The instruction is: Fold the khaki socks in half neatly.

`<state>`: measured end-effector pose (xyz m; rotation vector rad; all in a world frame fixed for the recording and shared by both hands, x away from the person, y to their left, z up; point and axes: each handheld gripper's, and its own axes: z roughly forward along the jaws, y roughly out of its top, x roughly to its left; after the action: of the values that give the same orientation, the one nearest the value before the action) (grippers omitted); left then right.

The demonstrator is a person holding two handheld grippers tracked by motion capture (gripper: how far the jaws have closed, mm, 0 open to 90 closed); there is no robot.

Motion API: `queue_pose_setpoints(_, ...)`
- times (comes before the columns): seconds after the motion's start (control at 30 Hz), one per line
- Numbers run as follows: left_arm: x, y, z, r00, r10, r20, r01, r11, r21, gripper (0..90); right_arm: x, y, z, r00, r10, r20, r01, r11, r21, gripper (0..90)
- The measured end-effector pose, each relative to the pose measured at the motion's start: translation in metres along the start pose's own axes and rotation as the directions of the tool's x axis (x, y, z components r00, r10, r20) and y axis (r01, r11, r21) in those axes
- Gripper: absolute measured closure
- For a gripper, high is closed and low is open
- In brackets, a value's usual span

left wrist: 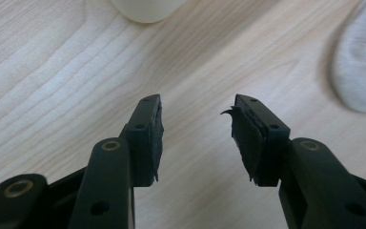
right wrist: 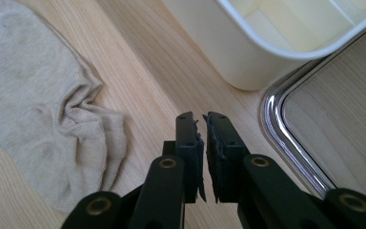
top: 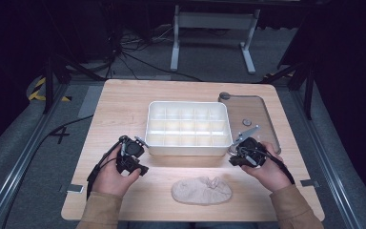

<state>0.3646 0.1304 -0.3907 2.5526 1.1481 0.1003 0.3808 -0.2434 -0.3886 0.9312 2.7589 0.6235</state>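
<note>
White box (top: 188, 128) with little rooms sits between my tongs, just ahead. Clear lid (top: 256, 117) beside right tongs (top: 238, 151). Sock (top: 202, 190) near, between both. Left tongs (top: 141, 156) open wide, empty. Right tongs nearly shut, empty.

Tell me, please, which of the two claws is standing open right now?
The left claw: its jaws stand wide apart over bare table. The right claw has its jaws nearly together, holding nothing.
</note>
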Motion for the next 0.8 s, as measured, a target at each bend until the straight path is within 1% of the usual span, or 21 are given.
queue_pose_setpoints(0.03, -0.008, 0.000, -0.005, 0.9999, -0.006, -0.010, 0.005, 0.9997, -0.025, 55.1, 0.004, -0.001, -0.003, 0.9998, -0.012, -0.016, 0.012, 1.000, -0.006, 89.0)
queue_pose_setpoints(0.07, -0.008, 0.000, -0.005, 0.9999, -0.006, -0.010, 0.005, 0.9997, -0.025, 55.4, 0.004, -0.001, -0.003, 0.9998, -0.012, -0.016, 0.012, 1.000, -0.006, 89.0)
queue_pose_setpoints(0.1, -0.012, 0.001, -0.008, 0.9999, -0.015, 0.004, 0.015, 0.9992, -0.036, 55.4, 0.005, -0.001, -0.003, 0.9996, -0.019, -0.022, 0.019, 1.000, -0.009, 89.3)
queue_pose_setpoints(0.13, -0.016, 0.002, -0.009, 0.9998, -0.016, 0.012, 0.017, 0.9993, -0.034, 55.6, 0.009, -0.001, -0.004, 0.9990, -0.027, -0.036, 0.027, 0.999, -0.018, 89.4)
queue_pose_setpoints(0.2, -0.022, 0.002, -0.009, 0.9986, -0.034, 0.039, 0.035, 0.9988, -0.032, 56.5, 0.015, 0.000, -0.003, 0.9976, -0.042, -0.055, 0.041, 0.999, -0.020, 89.5)
queue_pose_setpoints(0.27, -0.026, 0.001, -0.007, 0.9979, -0.037, 0.054, 0.039, 0.9985, -0.039, 57.8, 0.021, 0.003, -0.002, 0.9958, -0.053, -0.075, 0.051, 0.998, -0.023, 89.5)
queue_pose_setpoints(0.33, -0.028, 0.001, -0.006, 0.9962, -0.034, 0.080, 0.038, 0.9983, -0.044, 59.7, 0.028, 0.007, 0.000, 0.9935, -0.065, -0.094, 0.062, 0.998, -0.033, 89.5)
queue_pose_setpoints(0.4, -0.031, 0.001, -0.006, 0.9925, -0.039, 0.116, 0.046, 0.9973, -0.057, 60.5, 0.037, 0.009, 0.002, 0.9885, -0.090, -0.121, 0.087, 0.996, -0.036, 89.4)
queue_pose_setpoints(0.43, -0.033, 0.002, -0.006, 0.9907, -0.028, 0.133, 0.035, 0.9980, -0.052, 60.9, 0.042, 0.011, 0.005, 0.9862, -0.104, -0.129, 0.101, 0.994, -0.033, 89.4)
queue_pose_setpoints(0.5, -0.037, 0.005, -0.005, 0.9834, -0.008, 0.181, 0.013, 0.9994, -0.031, 68.0, 0.052, 0.013, 0.009, 0.9801, -0.137, -0.144, 0.135, 0.991, -0.024, 89.4)
queue_pose_setpoints(0.53, -0.039, 0.006, -0.004, 0.9793, -0.002, 0.202, 0.006, 0.9998, -0.019, 68.0, 0.057, 0.014, 0.012, 0.9773, -0.149, -0.151, 0.148, 0.989, -0.022, 89.4)
queue_pose_setpoints(0.57, -0.041, 0.007, -0.002, 0.9778, 0.001, 0.210, 0.003, 0.9999, -0.017, 67.8, 0.063, 0.016, 0.015, 0.9736, -0.160, -0.163, 0.159, 0.987, -0.020, 89.4)
queue_pose_setpoints(0.6, -0.041, 0.007, -0.002, 0.9778, 0.001, 0.210, 0.003, 0.9999, -0.017, 67.5, 0.063, 0.016, 0.015, 0.9736, -0.160, -0.163, 0.159, 0.987, -0.020, 89.4)
queue_pose_setpoints(0.67, -0.044, 0.009, 0.000, 0.9767, 0.011, 0.214, -0.009, 0.9999, -0.009, 67.2, 0.072, 0.017, 0.020, 0.9639, -0.184, -0.193, 0.185, 0.983, -0.010, 89.5)
queue_pose_setpoints(0.7, -0.046, 0.009, 0.003, 0.9776, 0.014, 0.210, -0.013, 0.9999, -0.007, 67.0, 0.077, 0.018, 0.023, 0.9568, -0.201, -0.210, 0.204, 0.979, -0.007, 89.5)
queue_pose_setpoints(0.73, -0.048, 0.009, 0.006, 0.9787, 0.017, 0.205, -0.013, 0.9997, -0.020, 67.3, 0.085, 0.018, 0.028, 0.9473, -0.218, -0.235, 0.225, 0.974, 0.006, 89.4)
queue_pose_setpoints(0.77, -0.049, 0.008, 0.007, 0.9786, 0.002, 0.206, 0.004, 0.9996, -0.029, 67.7, 0.090, 0.019, 0.032, 0.9417, -0.236, -0.239, 0.247, 0.969, 0.016, 89.4)
queue_pose_setpoints(0.8, -0.051, 0.007, 0.010, 0.9790, -0.015, 0.203, 0.024, 0.9989, -0.042, 67.9, 0.092, 0.019, 0.033, 0.9374, -0.244, -0.249, 0.257, 0.966, 0.024, 89.4)
